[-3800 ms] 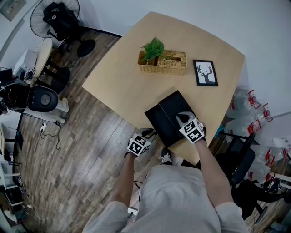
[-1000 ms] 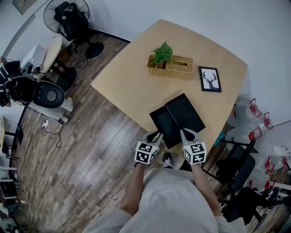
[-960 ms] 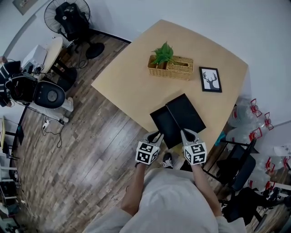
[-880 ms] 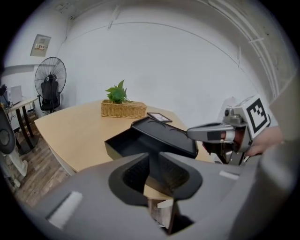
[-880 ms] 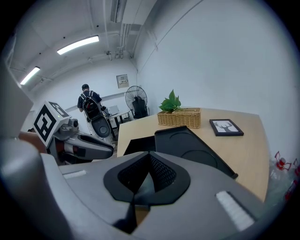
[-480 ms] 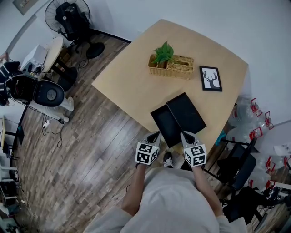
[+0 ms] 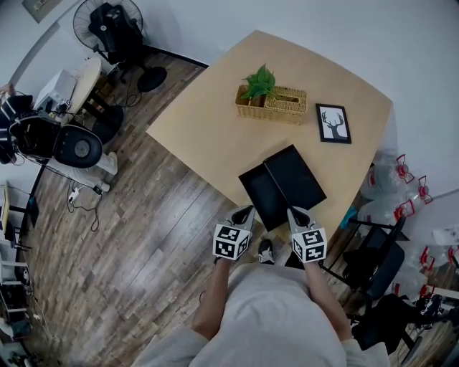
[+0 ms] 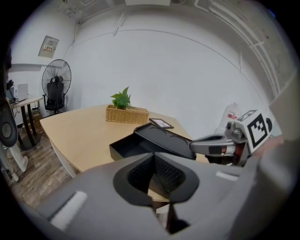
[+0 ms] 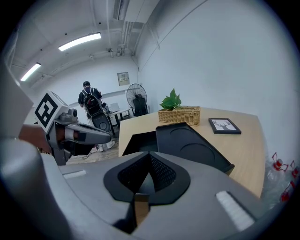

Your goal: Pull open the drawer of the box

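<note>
One black box (image 7: 297, 174) on table (image 7: 215, 115), lower centre of head view; drawer (image 7: 259, 197) slid out at its left. Probably light, stiff, smooth: take drawer's front lip. Just below: left hand-held gripper (image 7: 247, 211) and right hand-held gripper (image 7: 293, 212), both clenched, empty.

- I see a light wooden table (image 7: 208, 122) with rounded corners, close to the white wall.
- On its far part sits a wicker basket (image 7: 283, 107); a green plant (image 7: 259, 80) rises from its left end.
- Right of the basket, apart from it, a framed deer picture (image 7: 334, 123) lies flat.
- A standing fan (image 7: 111, 21) is at top left on the grey plank floor (image 7: 129, 244).
- Near it I make out a small pale desk (image 7: 75, 82) and a round black appliance (image 7: 79, 147).
- Clear bottles (image 7: 387, 190) with red handles cluster by the table's right side, with a black chair (image 7: 376, 265) near them.
- In the right gripper view a person (image 9: 89, 101) in dark clothes stands far back, under ceiling strip lights (image 9: 79, 41).
</note>
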{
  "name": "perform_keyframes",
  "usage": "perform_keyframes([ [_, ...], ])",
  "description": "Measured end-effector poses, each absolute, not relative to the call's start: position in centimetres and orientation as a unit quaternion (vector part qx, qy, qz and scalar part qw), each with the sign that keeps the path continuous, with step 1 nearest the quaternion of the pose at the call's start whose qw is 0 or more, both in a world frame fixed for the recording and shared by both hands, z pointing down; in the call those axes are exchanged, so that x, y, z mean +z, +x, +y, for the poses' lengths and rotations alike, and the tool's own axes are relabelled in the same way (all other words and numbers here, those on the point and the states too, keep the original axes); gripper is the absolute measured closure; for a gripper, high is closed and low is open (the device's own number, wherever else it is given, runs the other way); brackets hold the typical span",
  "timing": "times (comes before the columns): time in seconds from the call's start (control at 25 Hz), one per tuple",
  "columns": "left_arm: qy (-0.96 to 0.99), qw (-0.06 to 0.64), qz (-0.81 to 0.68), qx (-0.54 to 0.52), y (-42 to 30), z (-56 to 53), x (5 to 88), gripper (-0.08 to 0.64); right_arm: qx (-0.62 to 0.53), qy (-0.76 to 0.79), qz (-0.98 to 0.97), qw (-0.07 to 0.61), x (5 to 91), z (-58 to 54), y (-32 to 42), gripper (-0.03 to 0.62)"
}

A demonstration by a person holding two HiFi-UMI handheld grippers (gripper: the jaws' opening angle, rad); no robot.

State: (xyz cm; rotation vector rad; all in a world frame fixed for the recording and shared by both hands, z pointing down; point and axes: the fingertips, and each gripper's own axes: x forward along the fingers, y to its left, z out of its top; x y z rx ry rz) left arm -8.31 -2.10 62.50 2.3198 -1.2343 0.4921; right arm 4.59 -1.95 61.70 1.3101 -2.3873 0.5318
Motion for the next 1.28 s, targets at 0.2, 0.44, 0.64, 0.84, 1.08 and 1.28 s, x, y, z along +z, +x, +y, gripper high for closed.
perform_keyframes([
  [0.2, 0.845, 0.233, -0.447, 0.179, -8.1, -1.5, 62.6, 0.506, 0.187, 0.465, -0.846, 0.182, 61.6, -1.4, 4.5, 0.591],
  [0.44, 0.841, 0.241, -0.452, 0.175, -8.6, -1.1, 62.8, 0.506, 0.186, 0.463, -0.847, 0.181, 61.6, -0.5, 4.5, 0.591],
  [0.64, 0.838, 0.246, -0.455, 0.176, -8.9, -0.7, 63.1, 0.506, 0.189, 0.47, -0.844, 0.18, 61.6, 0.0, 5.0, 0.591],
  [0.84, 0.838, 0.245, -0.453, 0.179, -8.9, -0.3, 63.2, 0.506, 0.192, 0.474, -0.841, 0.179, 61.7, 0.3, 5.2, 0.591],
  [1.08, 0.839, 0.246, -0.449, 0.182, -8.7, 0.3, 63.3, 0.506, 0.192, 0.479, -0.838, 0.175, 61.5, 0.9, 5.5, 0.591],
  [1.28, 0.84, 0.246, -0.448, 0.181, -8.4, 0.2, 63.4, 0.506, 0.193, 0.479, -0.838, 0.174, 61.7, 1.3, 5.8, 0.591],
])
